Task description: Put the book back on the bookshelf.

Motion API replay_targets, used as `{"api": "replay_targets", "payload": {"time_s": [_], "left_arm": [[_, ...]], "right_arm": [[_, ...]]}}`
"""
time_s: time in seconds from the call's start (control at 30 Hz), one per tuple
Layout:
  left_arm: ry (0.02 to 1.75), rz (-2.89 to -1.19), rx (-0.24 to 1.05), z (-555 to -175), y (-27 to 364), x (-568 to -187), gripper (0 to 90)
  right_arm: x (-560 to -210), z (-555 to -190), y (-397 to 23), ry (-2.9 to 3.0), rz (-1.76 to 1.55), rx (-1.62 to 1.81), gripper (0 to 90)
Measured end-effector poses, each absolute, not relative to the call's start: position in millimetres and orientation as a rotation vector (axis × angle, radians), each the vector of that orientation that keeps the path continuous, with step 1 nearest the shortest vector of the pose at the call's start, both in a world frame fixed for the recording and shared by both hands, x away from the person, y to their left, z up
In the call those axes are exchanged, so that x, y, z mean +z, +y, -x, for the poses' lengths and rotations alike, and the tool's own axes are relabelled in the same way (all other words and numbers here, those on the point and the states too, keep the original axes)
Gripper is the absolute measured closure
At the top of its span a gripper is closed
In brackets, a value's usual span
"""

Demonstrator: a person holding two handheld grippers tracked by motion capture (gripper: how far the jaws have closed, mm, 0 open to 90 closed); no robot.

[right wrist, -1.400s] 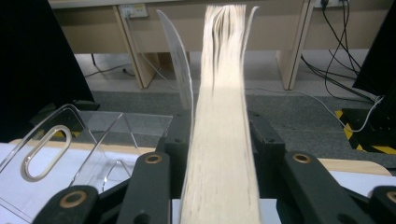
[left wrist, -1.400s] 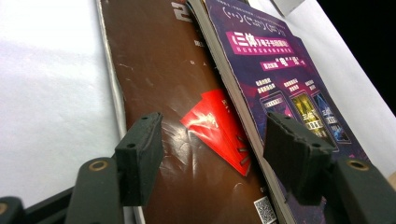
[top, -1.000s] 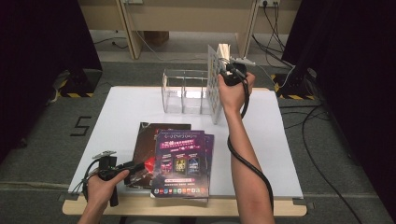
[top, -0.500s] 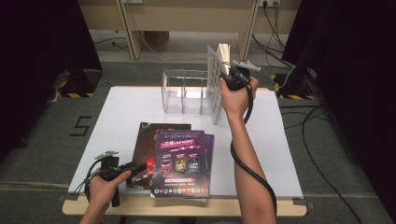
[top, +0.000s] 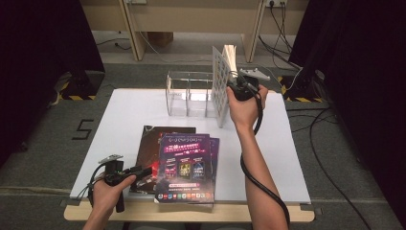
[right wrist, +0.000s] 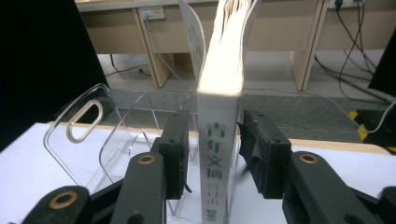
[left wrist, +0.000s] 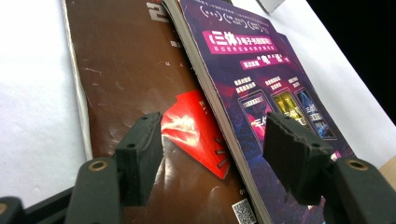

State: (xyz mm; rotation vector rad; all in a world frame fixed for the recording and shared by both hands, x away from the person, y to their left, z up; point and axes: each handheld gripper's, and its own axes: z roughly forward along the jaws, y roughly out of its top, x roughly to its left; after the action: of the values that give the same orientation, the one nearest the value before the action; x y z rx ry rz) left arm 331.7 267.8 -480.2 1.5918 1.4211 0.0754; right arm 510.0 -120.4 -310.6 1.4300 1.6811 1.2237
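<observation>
1. Right gripper (right wrist: 212,154) is at the far side of the white table (top: 129,110), straddling the spine of a white softcover book with green spine characters (right wrist: 215,154), which stands upright at the right end of the clear acrylic three-slot book rack (top: 189,93).
2. Its jaws have just been opening. The right gripper view shows a sliver of gap on each side of the spine, so I read the pads as off the book, with the book between them. It looks released, not clamped.
3. Key relation: the white book's long axis is vertical, spine facing the right gripper, pages fanning at the top. Rack dividers lie to its left in the right gripper view. Retreat should go straight back along the jaw axis, or a pad may tip the book.
4. Left gripper (left wrist: 212,158) hovers near the table's front edge, jaws apart, holding nothing.
5. Directly ahead of it: a dark brown glossy book with a red patch (left wrist: 140,93), flat, partly under a purple paperback with neon panels (left wrist: 261,79). Left hand is nearer to this stack; likely the next pick.
6. Writing: the purple cover's banner reads "三体" plus smaller characters I can't resolve; there's a QR code on the brown cover. Spine glyphs: "文" readable, the rest unclear.
</observation>
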Motion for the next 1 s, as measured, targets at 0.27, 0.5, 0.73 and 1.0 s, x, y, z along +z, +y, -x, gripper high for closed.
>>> {"api": "replay_targets", "payload": {"time_s": [0.27,0.5,0.73,1.0], "left_arm": [[1.416,-1.604,0.081,-332,266,-479,37.3],[1.411,-1.614,0.082,-333,263,-479,37.4],[1.405,-1.613,0.076,-335,261,-479,37.8],[1.394,-1.625,0.083,-338,257,-476,38.0]], "right_arm": [[-311,-500,-125,1.692,-1.421,1.231,61.8],[-316,-492,-127,1.71,-1.428,1.249,61.8],[-317,-487,-130,1.719,-1.434,1.262,61.9],[-322,-480,-135,1.733,-1.444,1.267,62.1]]}}
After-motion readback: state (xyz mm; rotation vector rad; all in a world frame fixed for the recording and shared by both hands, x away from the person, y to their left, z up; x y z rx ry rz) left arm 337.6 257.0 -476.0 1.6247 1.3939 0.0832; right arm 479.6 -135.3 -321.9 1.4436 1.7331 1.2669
